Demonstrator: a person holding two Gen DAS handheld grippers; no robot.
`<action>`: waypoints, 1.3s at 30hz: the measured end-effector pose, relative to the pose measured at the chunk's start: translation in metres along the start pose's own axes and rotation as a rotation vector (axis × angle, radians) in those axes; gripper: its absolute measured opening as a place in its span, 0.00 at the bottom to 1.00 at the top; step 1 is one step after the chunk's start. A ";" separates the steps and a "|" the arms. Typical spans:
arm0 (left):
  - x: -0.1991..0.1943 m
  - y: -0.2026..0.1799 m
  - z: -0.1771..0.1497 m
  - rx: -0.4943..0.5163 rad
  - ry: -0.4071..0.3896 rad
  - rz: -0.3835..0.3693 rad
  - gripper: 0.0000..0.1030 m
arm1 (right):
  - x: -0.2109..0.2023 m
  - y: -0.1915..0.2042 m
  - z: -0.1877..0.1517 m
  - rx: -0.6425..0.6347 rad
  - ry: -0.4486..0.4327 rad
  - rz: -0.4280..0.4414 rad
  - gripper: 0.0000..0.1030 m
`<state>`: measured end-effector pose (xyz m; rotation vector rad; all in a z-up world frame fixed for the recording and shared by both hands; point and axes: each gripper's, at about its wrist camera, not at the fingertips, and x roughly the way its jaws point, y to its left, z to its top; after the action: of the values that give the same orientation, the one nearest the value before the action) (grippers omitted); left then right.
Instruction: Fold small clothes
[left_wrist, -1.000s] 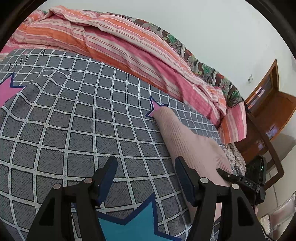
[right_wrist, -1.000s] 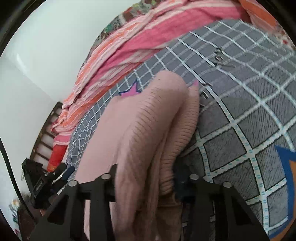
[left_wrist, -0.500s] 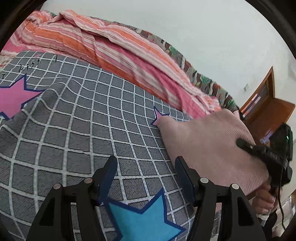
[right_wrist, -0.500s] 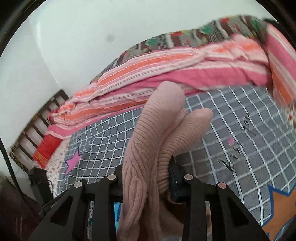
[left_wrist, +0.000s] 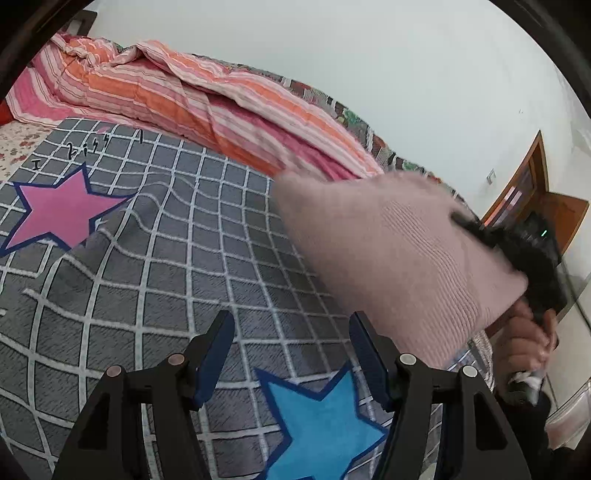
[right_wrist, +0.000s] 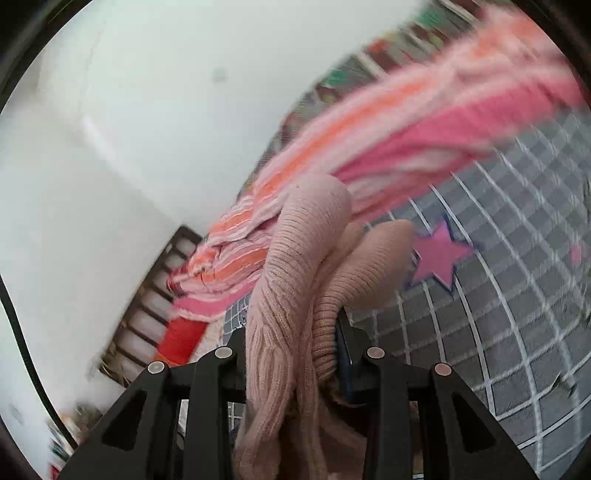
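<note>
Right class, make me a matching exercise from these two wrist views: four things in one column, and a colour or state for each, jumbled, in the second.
Things:
1. left gripper
2. right gripper
3. star near the left gripper
4. quilt

States or colours:
A. striped pink and orange
B. blue
C. clamped on the pink knitted garment
D. open, nothing between its fingers

Pairs: 1-D, 2-C, 3-B, 4-A

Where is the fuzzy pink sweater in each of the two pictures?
Left wrist view: the pink sweater hangs at centre-right, held up over the checked bedspread.
Right wrist view: it fills the bottom centre, bunched between the right gripper fingers.
Shared landmark: the pink star on the bedspread.
</note>
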<state>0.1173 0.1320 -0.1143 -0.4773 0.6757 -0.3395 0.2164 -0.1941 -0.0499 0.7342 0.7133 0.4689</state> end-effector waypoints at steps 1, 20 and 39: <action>0.002 0.001 -0.003 0.005 0.013 0.009 0.61 | 0.002 -0.017 -0.005 0.026 0.003 -0.016 0.34; 0.049 -0.088 -0.077 0.307 0.199 -0.001 0.43 | -0.025 -0.059 -0.042 -0.239 0.051 -0.326 0.35; 0.029 -0.058 -0.059 0.146 0.157 0.073 0.15 | -0.016 -0.049 -0.068 -0.306 0.067 -0.294 0.21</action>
<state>0.0914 0.0525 -0.1390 -0.2882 0.8123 -0.3568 0.1631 -0.2065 -0.1149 0.3206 0.7769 0.3246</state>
